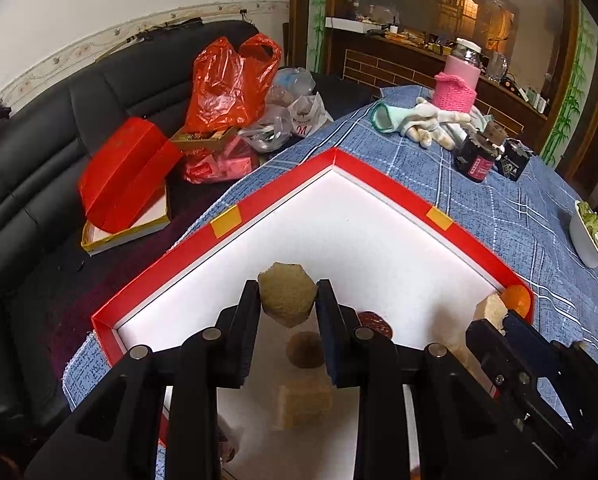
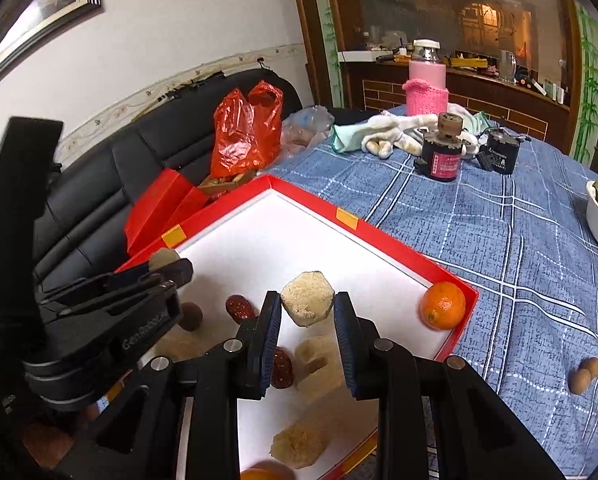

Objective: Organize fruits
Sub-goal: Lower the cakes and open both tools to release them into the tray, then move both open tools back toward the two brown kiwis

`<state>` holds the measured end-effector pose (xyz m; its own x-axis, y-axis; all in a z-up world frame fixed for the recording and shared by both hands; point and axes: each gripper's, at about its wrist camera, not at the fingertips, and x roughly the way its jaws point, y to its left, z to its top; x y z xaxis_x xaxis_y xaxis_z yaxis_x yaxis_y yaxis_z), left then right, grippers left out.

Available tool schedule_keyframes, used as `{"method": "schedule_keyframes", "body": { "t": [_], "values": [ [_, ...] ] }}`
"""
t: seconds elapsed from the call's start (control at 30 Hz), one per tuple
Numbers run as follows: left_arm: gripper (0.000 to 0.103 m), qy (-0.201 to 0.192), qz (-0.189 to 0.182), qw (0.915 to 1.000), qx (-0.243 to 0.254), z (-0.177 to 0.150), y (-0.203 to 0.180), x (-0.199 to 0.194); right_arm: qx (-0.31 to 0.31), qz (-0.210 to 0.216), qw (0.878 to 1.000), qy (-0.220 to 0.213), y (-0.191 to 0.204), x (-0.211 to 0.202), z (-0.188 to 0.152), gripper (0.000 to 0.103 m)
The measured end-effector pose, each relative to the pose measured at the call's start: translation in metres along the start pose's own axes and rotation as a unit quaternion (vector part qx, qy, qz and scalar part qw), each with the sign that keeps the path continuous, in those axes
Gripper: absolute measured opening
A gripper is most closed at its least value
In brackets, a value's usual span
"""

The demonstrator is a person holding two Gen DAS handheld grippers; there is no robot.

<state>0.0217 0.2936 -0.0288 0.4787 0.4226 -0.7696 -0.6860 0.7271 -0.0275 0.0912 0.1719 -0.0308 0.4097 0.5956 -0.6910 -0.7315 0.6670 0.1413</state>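
Each tool clamped on a chunky tan block: left tool (image 1: 287, 298), right tool (image 2: 307, 306), no clear long axis, above the red tray (image 2: 383, 242).

A red-rimmed, white-floored tray (image 2: 395, 246) sits on blue plaid cloth (image 2: 499, 240) holding an orange tangerine (image 2: 443, 305).

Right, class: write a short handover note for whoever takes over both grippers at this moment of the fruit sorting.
Left gripper: shut on a tan faceted chunk, held above the red tray.
Right gripper: shut on a pale chunk, also over the tray.
In the tray: orange in the corner, two dark red pieces, a brown round fruit, more pale chunks.
Outside: two brown nuts on the blue cloth.
Left: set down both chunks, bring in the nuts.
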Motion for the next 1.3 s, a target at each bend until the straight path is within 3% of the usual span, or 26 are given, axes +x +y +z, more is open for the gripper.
{"method": "schedule_keyframes", "body": {
  "t": [0.47,0.57,0.6,0.63,0.67,0.7,0.83,1.07,1.3],
  "values": [
    [0.026,0.021,0.026,0.9994,0.002,-0.003,-0.004,0.01,0.006,0.002,1.0,0.03,-0.004,0.015,-0.006,0.029],
    [0.027,0.032,0.004,0.9995,0.0,-0.003,-0.004,0.01,0.009,0.003,1.0,0.029,-0.005,0.013,-0.006,0.03],
    [0.029,0.044,-0.006,0.999,0.004,-0.003,-0.006,0.012,0.011,0.003,1.0,0.027,-0.005,0.012,-0.006,0.03],
    [0.044,0.052,-0.006,0.9986,0.007,-0.004,-0.007,0.014,0.015,0.004,1.0,0.026,-0.008,0.009,-0.006,0.034],
    [0.062,0.057,-0.005,0.9983,0.008,-0.005,-0.009,0.014,0.018,0.006,0.999,0.025,-0.009,0.006,-0.006,0.044],
    [0.066,0.05,-0.005,0.9987,0.006,-0.006,-0.009,0.011,0.023,0.008,0.999,0.021,-0.013,0.0,-0.006,0.053],
    [0.069,0.029,-0.006,0.9995,0.007,-0.01,-0.014,0.0,0.036,0.004,0.999,-0.004,-0.03,-0.028,-0.009,0.056],
    [0.074,-0.009,-0.059,0.9982,-0.002,-0.023,-0.03,-0.031,0.111,-0.049,0.992,-0.042,-0.111,-0.088,-0.032,0.068],
    [0.074,-0.033,-0.129,0.989,0.063,-0.049,-0.077,-0.06,0.231,-0.119,0.966,0.007,-0.22,-0.096,-0.065,0.069]
  ]
}}
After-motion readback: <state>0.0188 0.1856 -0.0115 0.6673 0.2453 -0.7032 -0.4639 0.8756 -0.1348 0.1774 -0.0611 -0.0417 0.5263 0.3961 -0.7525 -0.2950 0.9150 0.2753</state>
